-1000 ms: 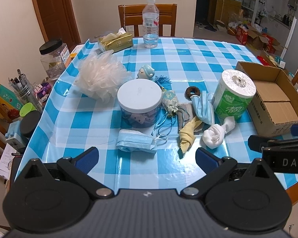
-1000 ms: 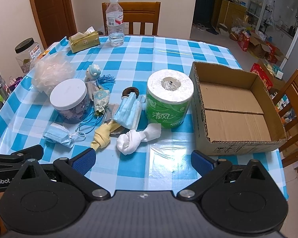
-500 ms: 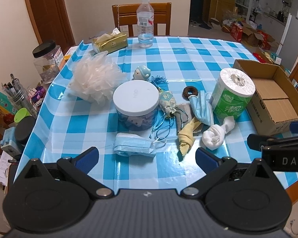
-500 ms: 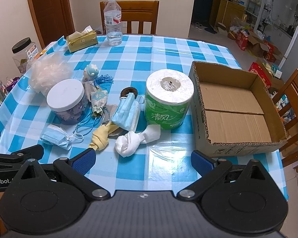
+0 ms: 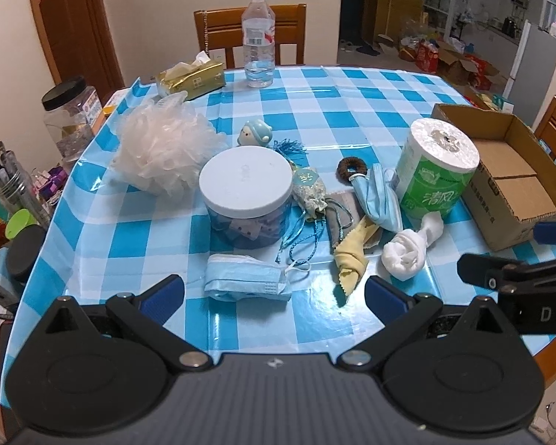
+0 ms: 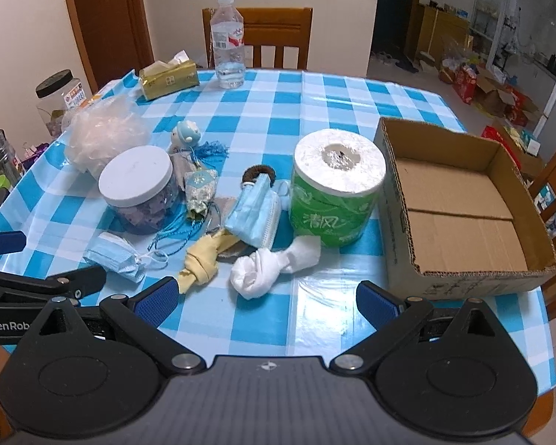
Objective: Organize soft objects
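Soft things lie mid-table on the blue checked cloth: a folded blue mask (image 5: 246,282) nearest my left gripper (image 5: 274,294), a second blue mask (image 6: 254,212), a knotted yellow cloth (image 6: 202,259), a rolled white sock (image 6: 267,269) and a white mesh pouf (image 5: 163,155). A green-wrapped toilet roll (image 6: 335,185) stands beside an open cardboard box (image 6: 459,207). My right gripper (image 6: 267,298) is open and empty, just short of the sock. My left gripper is open and empty too.
A white-lidded jar (image 5: 246,194), a small sachet with blue cords (image 5: 309,193), a figurine (image 5: 255,133), a brown ring (image 5: 352,167), a tissue pack (image 5: 191,79) and a water bottle (image 5: 257,40) stand on the table. Wooden chairs (image 6: 274,37) are behind.
Both grippers have eased slightly forward and lower toward the pile. Nothing on the table has moved; both stay open.
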{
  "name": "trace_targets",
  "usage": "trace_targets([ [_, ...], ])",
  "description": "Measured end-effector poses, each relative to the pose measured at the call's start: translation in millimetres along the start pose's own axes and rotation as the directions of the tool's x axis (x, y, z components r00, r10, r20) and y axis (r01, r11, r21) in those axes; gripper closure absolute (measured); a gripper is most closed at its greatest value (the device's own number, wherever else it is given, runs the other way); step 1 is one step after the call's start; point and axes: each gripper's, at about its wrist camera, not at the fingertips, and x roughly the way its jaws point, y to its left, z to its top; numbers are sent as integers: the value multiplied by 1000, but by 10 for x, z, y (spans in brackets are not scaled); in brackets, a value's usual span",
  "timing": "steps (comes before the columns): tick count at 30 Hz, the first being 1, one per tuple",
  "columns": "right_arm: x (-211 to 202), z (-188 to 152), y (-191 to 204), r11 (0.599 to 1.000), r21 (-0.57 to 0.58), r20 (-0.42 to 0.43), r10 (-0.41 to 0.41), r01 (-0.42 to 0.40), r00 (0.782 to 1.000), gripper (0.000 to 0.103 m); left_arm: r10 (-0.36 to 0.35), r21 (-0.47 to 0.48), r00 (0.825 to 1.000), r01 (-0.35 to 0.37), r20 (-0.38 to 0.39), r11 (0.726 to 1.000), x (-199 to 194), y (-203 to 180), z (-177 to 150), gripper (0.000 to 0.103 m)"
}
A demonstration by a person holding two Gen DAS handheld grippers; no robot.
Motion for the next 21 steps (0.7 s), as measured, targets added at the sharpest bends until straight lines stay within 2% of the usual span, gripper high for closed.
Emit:
trace_targets([
  [3, 40, -16, 5, 1000, -3, 22, 13, -13, 1000, 0, -19, 8, 1000, 19, 8, 1000, 47, 41, -11, 1],
  [9, 238, -34, 30, 1000, -15, 19, 21, -21, 1000, 0, -14, 34, 1000, 13, 28, 999, 135, 119, -13, 1],
  [16, 670, -59, 62, 999, -35, -24, 39, -40, 999, 0, -24, 46, 1000, 24, 8, 999, 313, 237, -8, 1],
  [21, 1035, -44, 61, 1000, -10, -73, 3, -4, 997, 0, -31, 40, 999, 32, -17, 999, 458, 322, -3, 1],
])
